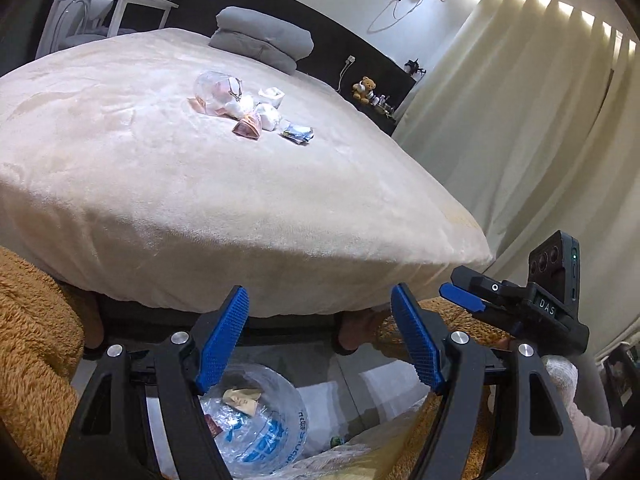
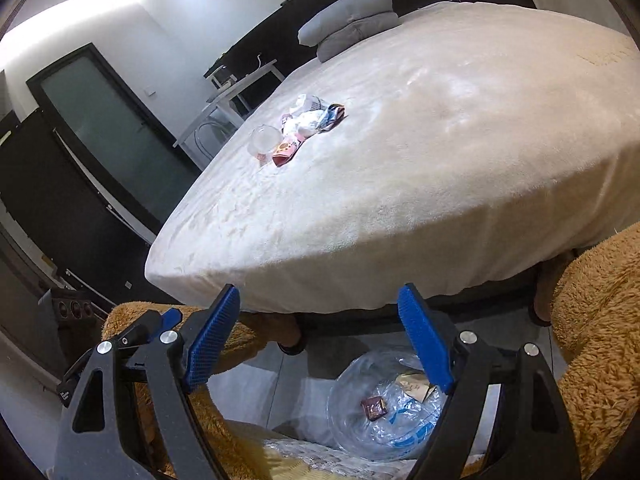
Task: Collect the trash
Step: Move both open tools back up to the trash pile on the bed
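A small pile of trash (image 1: 256,110) lies in the middle of the cream bed (image 1: 120,184): a clear plastic cup (image 1: 214,88), crumpled white paper, a pink wrapper and a foil wrapper. In the right wrist view the same trash pile (image 2: 298,132) lies far ahead on the bed (image 2: 440,160). My left gripper (image 1: 320,340) is open and empty, below the bed's near edge and above a clear plastic bag (image 1: 256,424) on the floor holding a few scraps. My right gripper (image 2: 320,340) is open and empty above that bag (image 2: 384,408). The right gripper (image 1: 464,296) also shows in the left wrist view.
Grey pillows (image 1: 264,38) lie at the head of the bed. A white side table (image 1: 108,8) stands at the far left, curtains (image 1: 520,120) hang on the right, a dark door (image 2: 104,120) is at left. Brown fuzzy sleeves (image 2: 600,340) flank the bag.
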`<action>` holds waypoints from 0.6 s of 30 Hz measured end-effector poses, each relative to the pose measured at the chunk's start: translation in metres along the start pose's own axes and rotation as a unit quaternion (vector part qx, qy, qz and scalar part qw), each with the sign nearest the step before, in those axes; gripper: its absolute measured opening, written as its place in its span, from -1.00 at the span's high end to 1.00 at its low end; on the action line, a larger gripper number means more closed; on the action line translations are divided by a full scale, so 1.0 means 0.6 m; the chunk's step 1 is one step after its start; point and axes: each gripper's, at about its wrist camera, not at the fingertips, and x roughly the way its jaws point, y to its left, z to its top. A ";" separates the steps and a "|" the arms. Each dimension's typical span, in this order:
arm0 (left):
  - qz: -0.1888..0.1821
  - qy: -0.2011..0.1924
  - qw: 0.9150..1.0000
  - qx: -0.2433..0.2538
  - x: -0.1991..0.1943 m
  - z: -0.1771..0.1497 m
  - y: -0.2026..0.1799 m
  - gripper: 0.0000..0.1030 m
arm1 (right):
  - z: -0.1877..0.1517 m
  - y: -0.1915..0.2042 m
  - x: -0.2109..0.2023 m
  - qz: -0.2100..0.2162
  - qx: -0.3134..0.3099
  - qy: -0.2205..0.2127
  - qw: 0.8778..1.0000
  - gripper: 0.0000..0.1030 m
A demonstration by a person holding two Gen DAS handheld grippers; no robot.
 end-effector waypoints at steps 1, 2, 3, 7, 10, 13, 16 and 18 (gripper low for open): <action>-0.005 0.002 1.000 -0.002 0.004 0.001 -0.002 -0.40 | 0.004 0.004 0.004 -0.001 -0.011 0.004 1.000 -0.56; -0.009 0.005 1.000 -0.005 0.010 0.004 -0.002 -0.40 | 0.009 0.007 0.009 -0.003 -0.021 0.009 1.000 -0.56; -0.011 0.009 1.000 -0.009 0.016 0.009 -0.001 -0.40 | 0.016 0.010 0.013 -0.003 -0.028 0.015 1.000 -0.56; -0.014 0.013 1.000 -0.023 0.031 0.044 0.009 -0.40 | 0.063 0.019 0.024 -0.014 -0.067 0.019 0.997 -0.56; 0.000 0.021 1.000 -0.012 0.045 0.083 0.015 -0.40 | 0.114 0.025 0.040 -0.029 -0.114 0.011 0.993 -0.56; 0.018 0.033 0.999 -0.009 0.070 0.127 0.027 -0.40 | 0.170 0.019 0.072 -0.029 -0.126 0.015 0.991 -0.56; 0.046 0.045 0.998 0.001 0.099 0.175 0.037 -0.40 | 0.226 0.013 0.110 -0.028 -0.129 0.021 0.991 -0.56; 0.058 0.054 0.997 0.011 0.124 0.212 0.043 -0.40 | 0.264 0.013 0.140 -0.030 -0.135 0.028 0.990 -0.56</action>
